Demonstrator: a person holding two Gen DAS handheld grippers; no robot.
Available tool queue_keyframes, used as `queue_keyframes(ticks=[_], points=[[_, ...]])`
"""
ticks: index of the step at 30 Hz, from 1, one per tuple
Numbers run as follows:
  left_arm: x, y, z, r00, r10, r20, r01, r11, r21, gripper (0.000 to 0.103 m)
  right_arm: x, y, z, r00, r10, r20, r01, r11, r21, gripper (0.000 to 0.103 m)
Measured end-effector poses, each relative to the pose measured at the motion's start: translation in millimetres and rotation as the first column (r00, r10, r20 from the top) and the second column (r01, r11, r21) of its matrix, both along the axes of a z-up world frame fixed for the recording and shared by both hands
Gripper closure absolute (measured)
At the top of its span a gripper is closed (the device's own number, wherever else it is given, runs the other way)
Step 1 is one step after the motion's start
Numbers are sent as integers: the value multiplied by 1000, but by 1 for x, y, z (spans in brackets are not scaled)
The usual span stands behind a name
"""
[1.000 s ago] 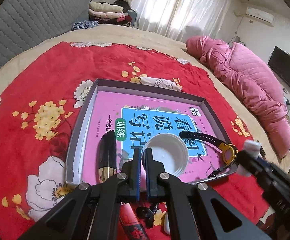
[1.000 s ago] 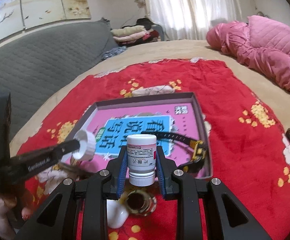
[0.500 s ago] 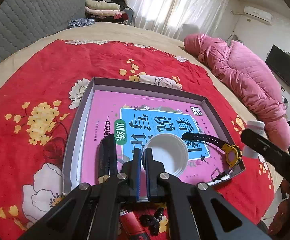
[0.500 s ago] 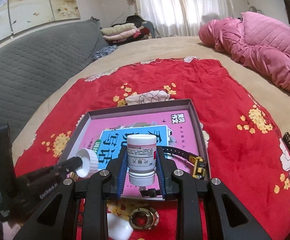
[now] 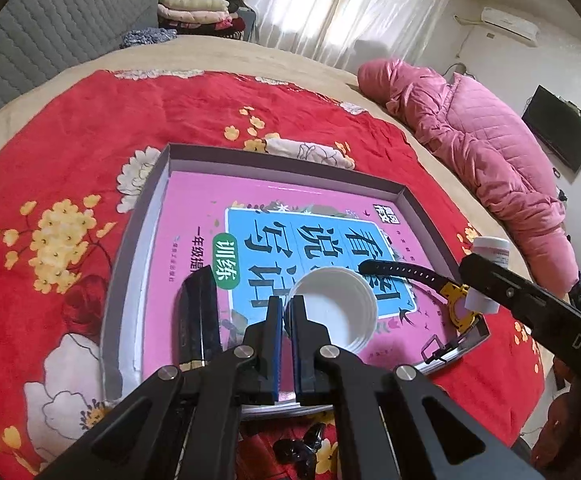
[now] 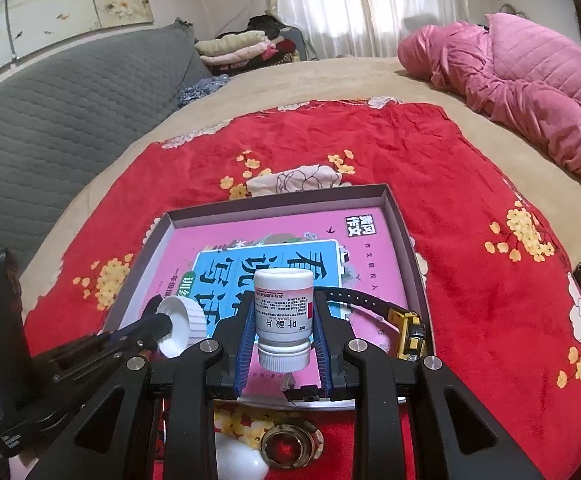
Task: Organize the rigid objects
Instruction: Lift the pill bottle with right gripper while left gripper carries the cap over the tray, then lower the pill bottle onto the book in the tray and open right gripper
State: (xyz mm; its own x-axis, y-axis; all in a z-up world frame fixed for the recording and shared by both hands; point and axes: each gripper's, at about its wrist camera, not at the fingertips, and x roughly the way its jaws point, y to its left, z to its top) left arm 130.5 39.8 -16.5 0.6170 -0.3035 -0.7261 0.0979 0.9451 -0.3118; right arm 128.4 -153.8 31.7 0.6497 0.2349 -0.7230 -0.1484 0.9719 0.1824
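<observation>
A grey shallow tray point(image 5: 138, 248) lies on the red flowered blanket and holds a pink and blue book point(image 5: 290, 216). On the book lie a black flat bar point(image 5: 198, 316) and a black-strapped yellow watch point(image 5: 414, 276). My left gripper point(image 5: 286, 314) is shut on the rim of a white round cap point(image 5: 338, 312), held just over the book. My right gripper point(image 6: 284, 320) is shut on a white pill bottle point(image 6: 284, 312), label upside down and neck pointing down, over the tray's point(image 6: 402, 240) near edge. The cap point(image 6: 184, 326) shows at its left, the watch point(image 6: 406, 332) at its right.
A brass ring-shaped thing point(image 6: 290, 444) and a white rounded thing point(image 6: 234, 456) lie on the blanket just before the tray. A pink quilted jacket point(image 5: 490, 152) lies at the bed's right side. A grey padded headboard point(image 6: 70, 112) and folded clothes point(image 6: 238, 50) stand at the back.
The right gripper with the bottle has drifted a little sideways along the tray's near edge. The left gripper has hardly moved. Both grips are the same.
</observation>
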Motion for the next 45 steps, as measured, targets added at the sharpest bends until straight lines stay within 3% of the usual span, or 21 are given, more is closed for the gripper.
queue_keyframes(ticks=[26, 45], points=[[11, -14, -21, 998, -48, -42, 50, 998, 31, 99, 24, -11, -38, 993, -52, -108, 49, 998, -31, 76], [13, -13, -22, 996, -69, -56, 71, 997, 29, 99, 36, 3, -56, 981, -46, -190, 12, 984, -179, 76]])
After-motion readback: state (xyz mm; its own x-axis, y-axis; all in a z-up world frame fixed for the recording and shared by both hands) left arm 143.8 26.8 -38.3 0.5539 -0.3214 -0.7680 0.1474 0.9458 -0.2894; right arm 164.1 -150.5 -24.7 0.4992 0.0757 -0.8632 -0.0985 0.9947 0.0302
